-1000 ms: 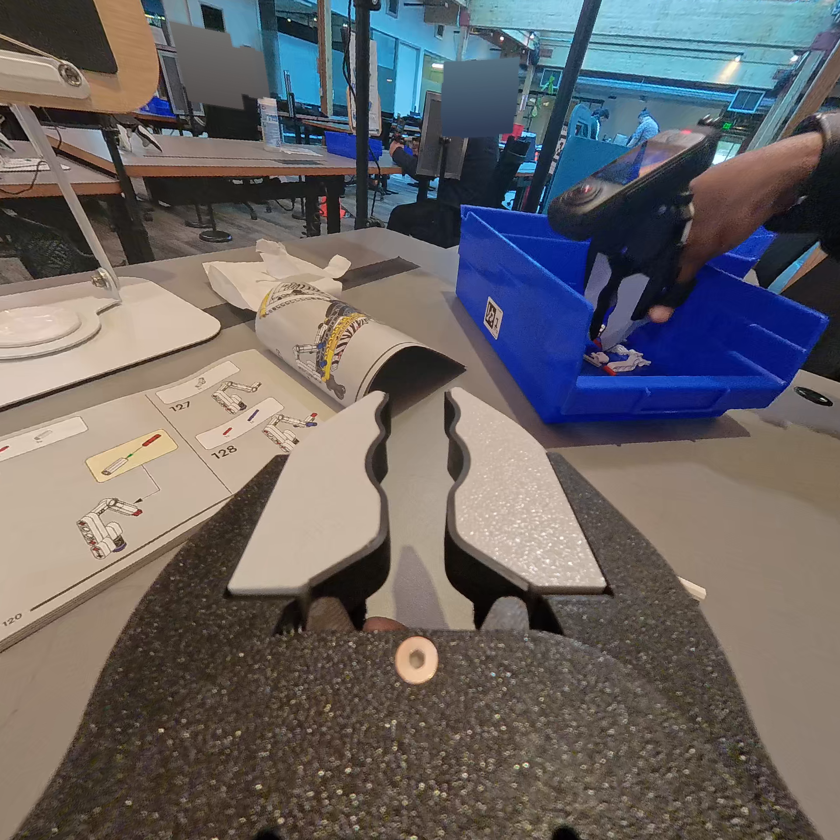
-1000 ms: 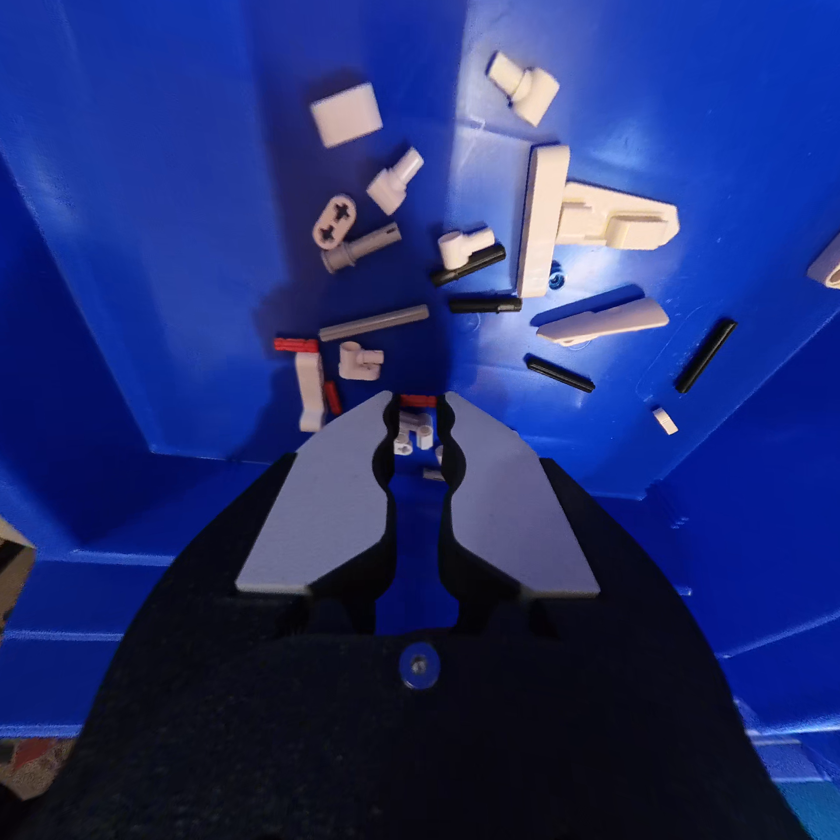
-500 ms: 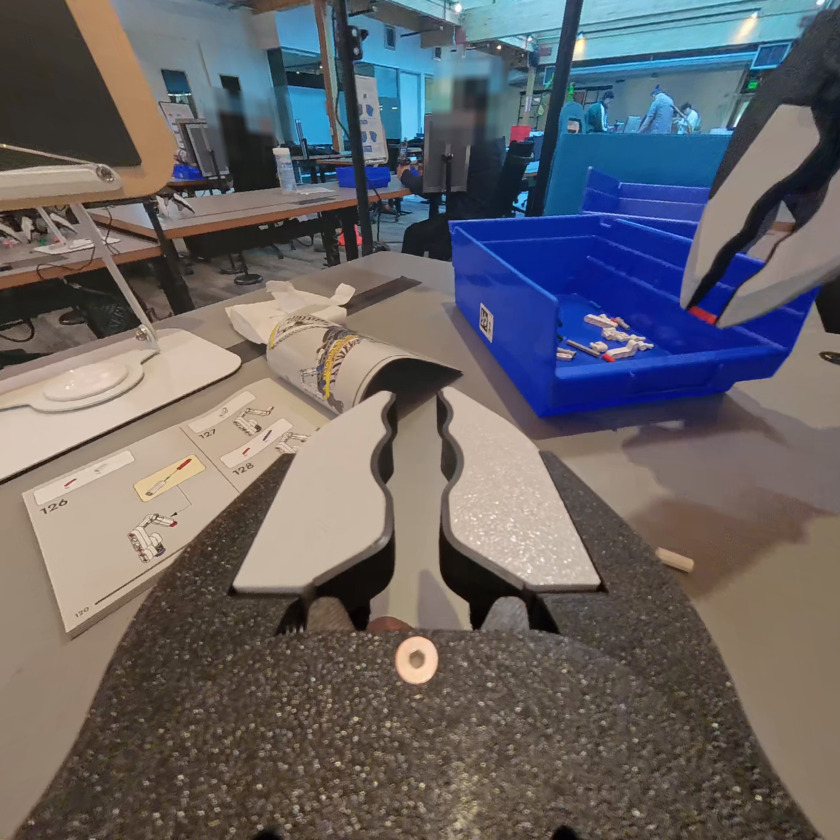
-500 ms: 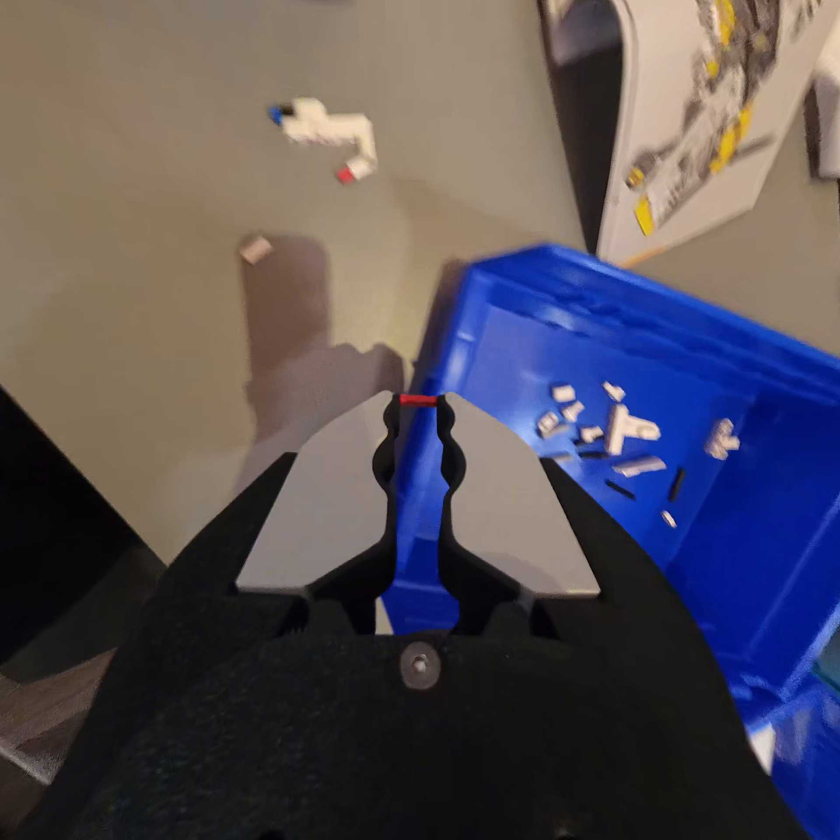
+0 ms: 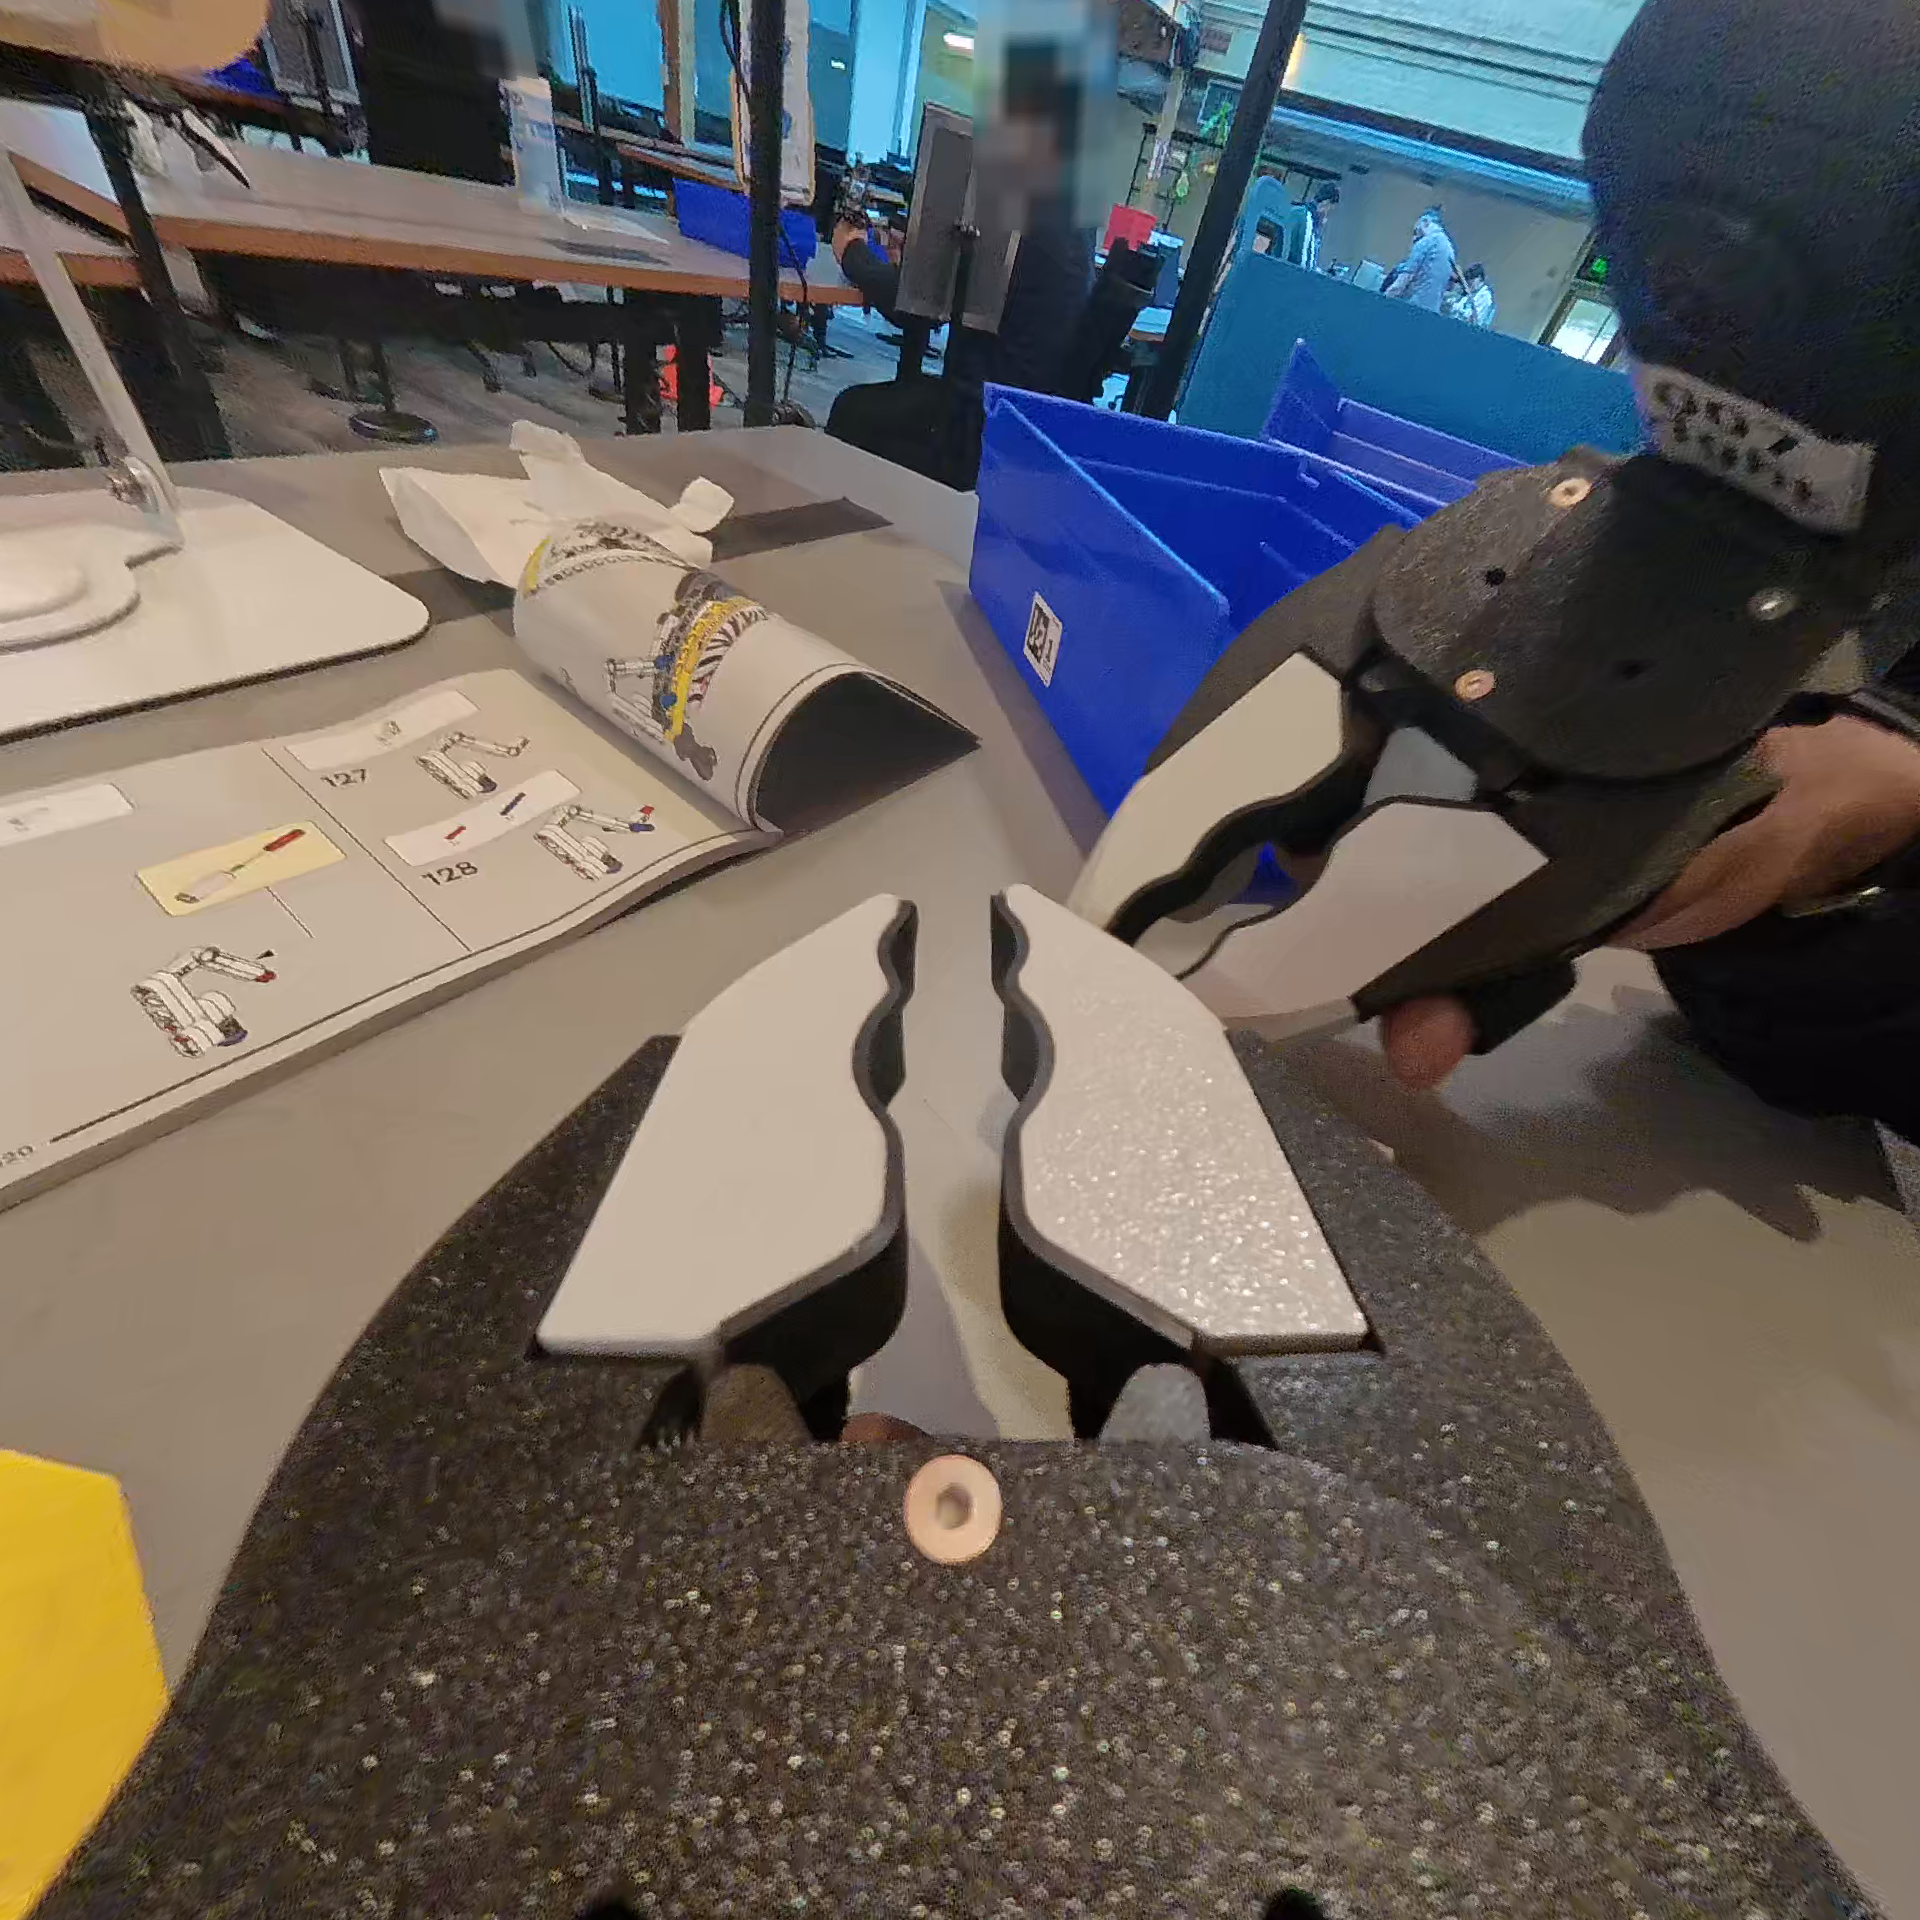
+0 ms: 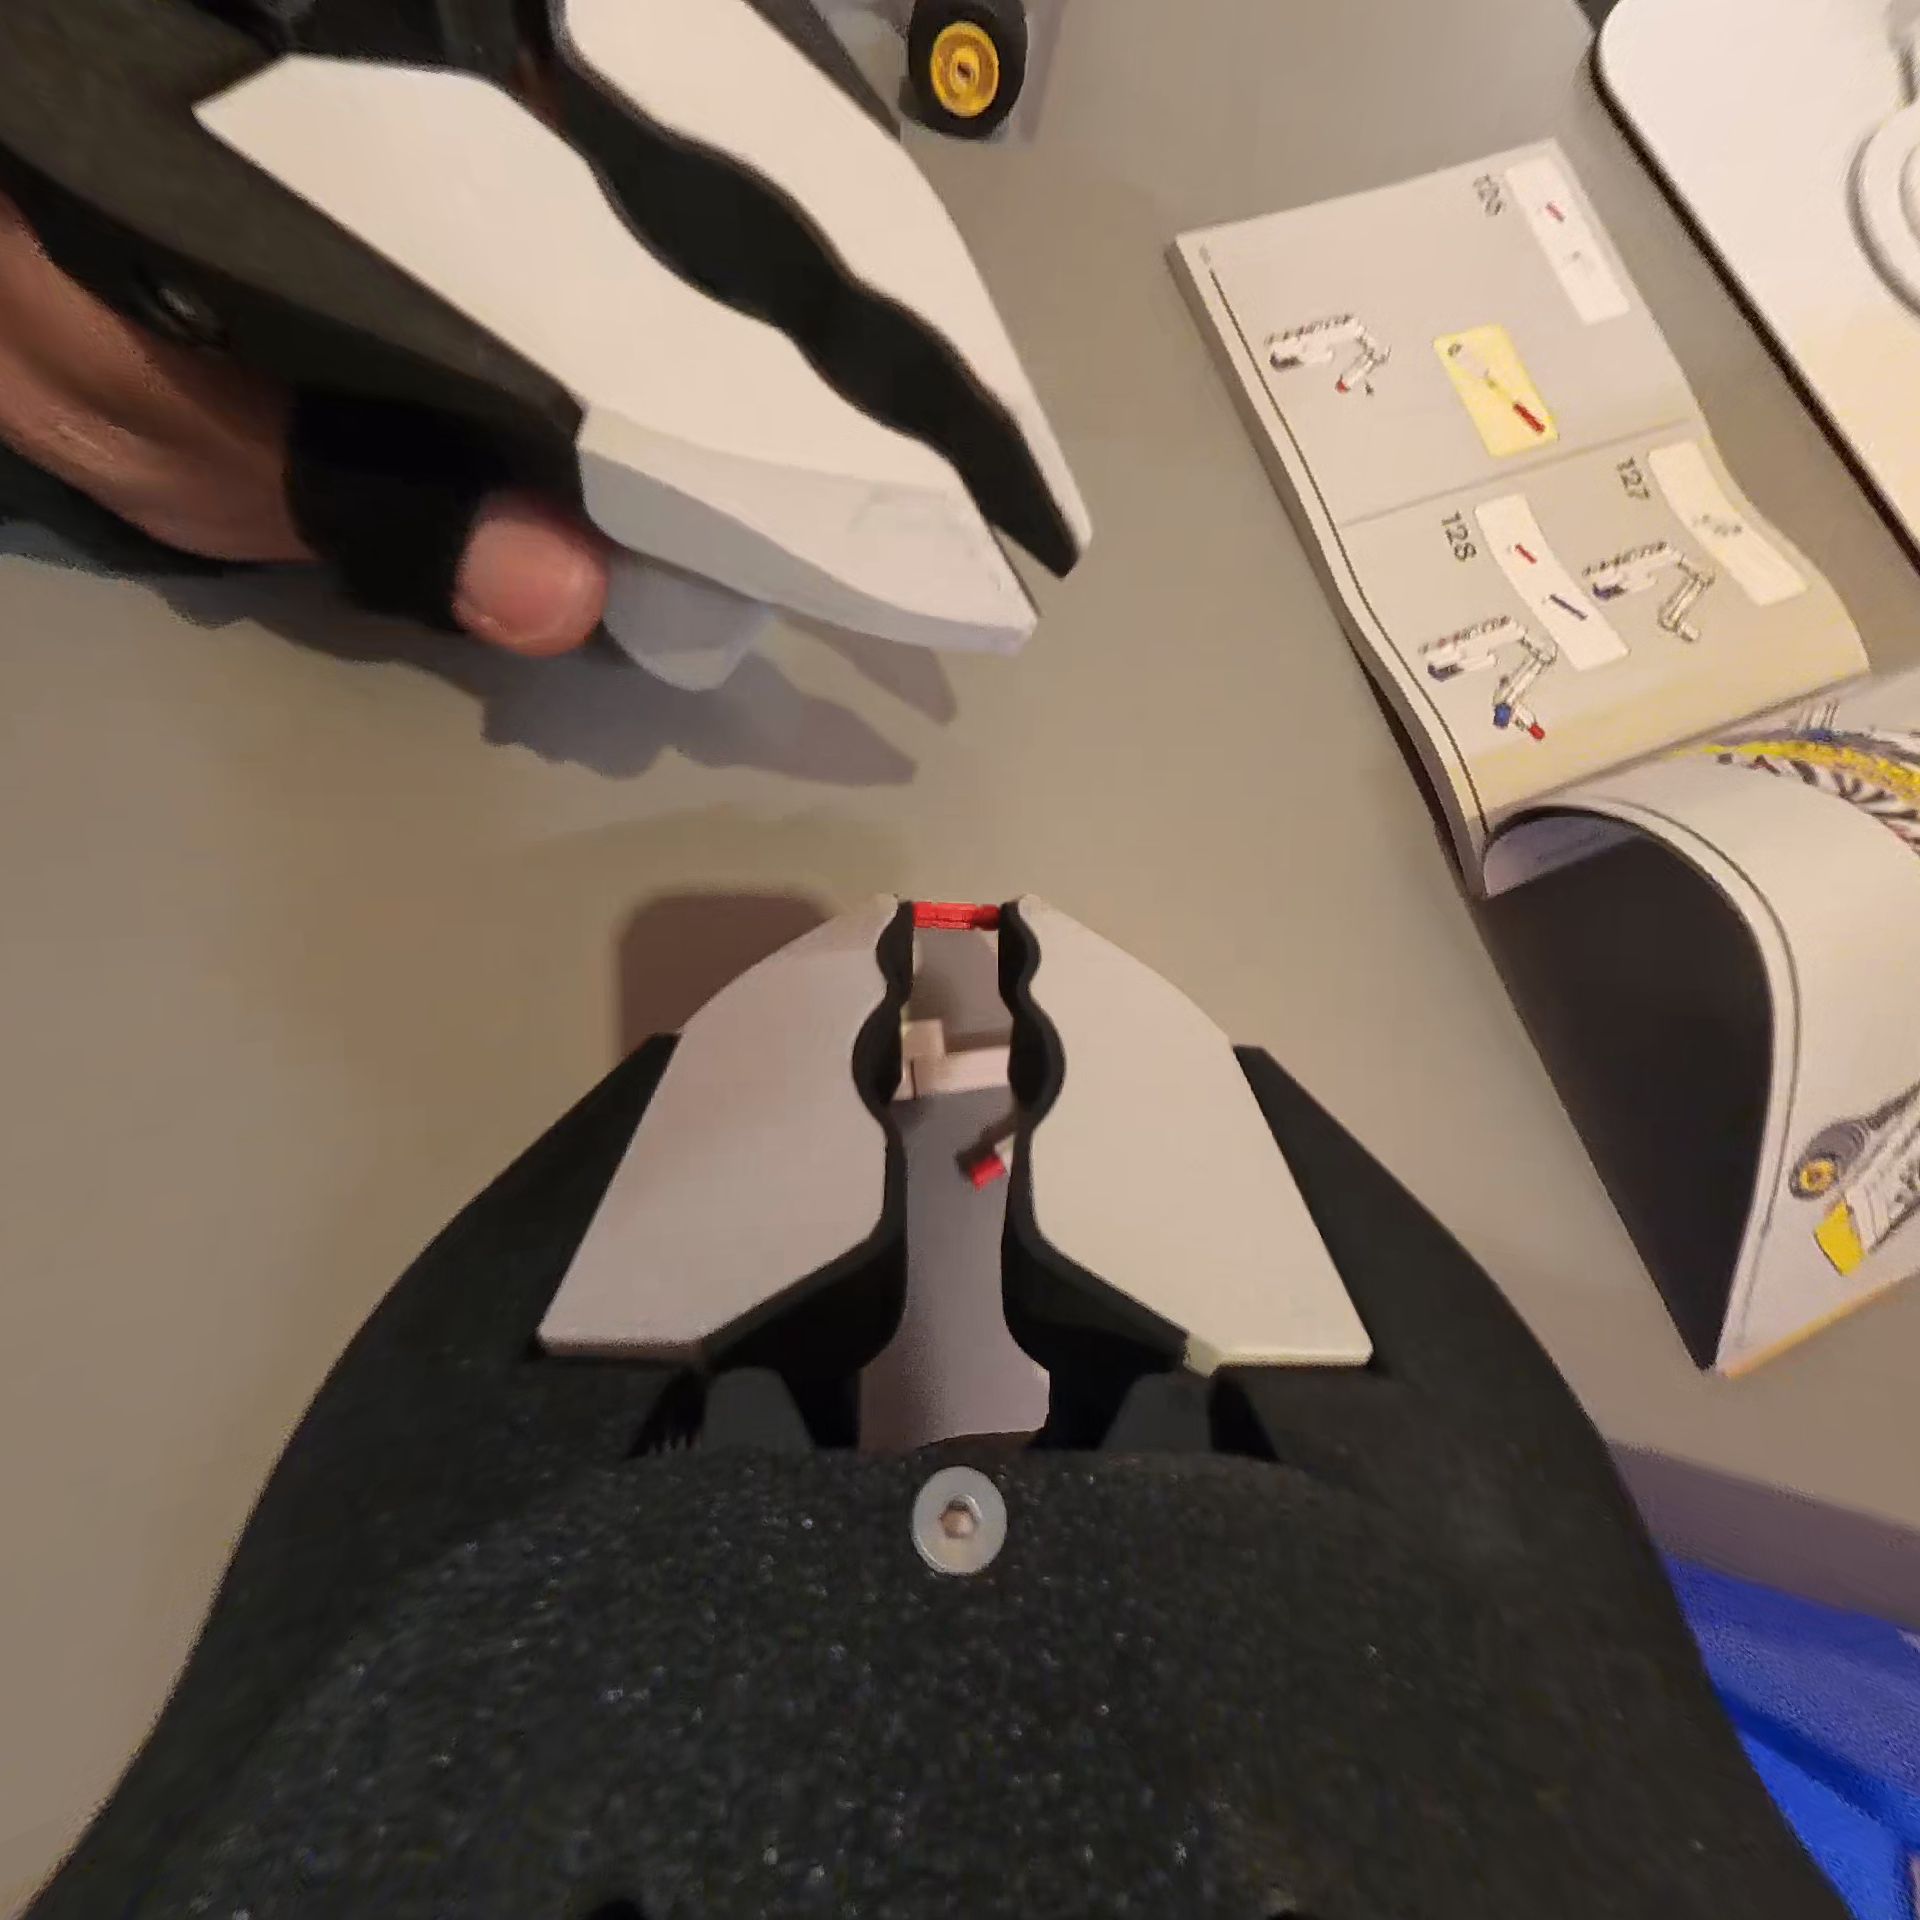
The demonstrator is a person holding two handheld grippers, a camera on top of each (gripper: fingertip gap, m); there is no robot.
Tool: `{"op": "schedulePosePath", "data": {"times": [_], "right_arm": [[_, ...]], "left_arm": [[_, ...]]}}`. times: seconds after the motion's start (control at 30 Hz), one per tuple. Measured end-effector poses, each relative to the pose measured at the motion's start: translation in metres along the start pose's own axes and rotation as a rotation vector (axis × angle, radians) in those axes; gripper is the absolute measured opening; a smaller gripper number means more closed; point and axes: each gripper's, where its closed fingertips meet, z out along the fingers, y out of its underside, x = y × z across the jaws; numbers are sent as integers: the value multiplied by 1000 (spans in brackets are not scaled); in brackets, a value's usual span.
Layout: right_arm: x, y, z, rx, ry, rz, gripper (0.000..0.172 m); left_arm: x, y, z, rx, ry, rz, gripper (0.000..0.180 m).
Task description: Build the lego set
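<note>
1. You are holding the right gripper above the grey table, its fingertips clamped on a small red pin that is spanning the narrow gap between the two pads.
2. Beneath those jaws, a white brick assembly with a red-tipped black rod is lying on the table, directly under the red pin.
3. You are keeping the left gripper low over the table with its jaws slightly apart and nothing between them; bare tabletop is showing through the gap.
4. The two grippers are pointing toward each other, the left one's tips just beyond the red pin in the right wrist view.
5. An open instruction booklet is lying beside the red pin, to its right in the right wrist view, one page curling upward.
6. A blue bin is standing behind the right gripper, farther from the red pin than the booklet.
7. A yellow wheel is sitting well beyond the red pin.
</note>
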Motion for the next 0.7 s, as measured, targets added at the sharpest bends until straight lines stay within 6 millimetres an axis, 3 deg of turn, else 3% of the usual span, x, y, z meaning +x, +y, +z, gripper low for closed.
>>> {"op": "schedulePosePath", "data": {"times": [0.2, 0.47, 0.7], "right_arm": [[8, 2, 3, 132, 11, 96, 15], [6, -15, -12, 307, -113, 326, 15], [6, -19, -15, 392, -276, 542, 15]], "left_arm": [[5, 5, 3, -29, 12, 49, 15], [8, -1, 4, 20, 34, 255, 20], [12, 1, 5, 24, 43, 383, 20]]}}
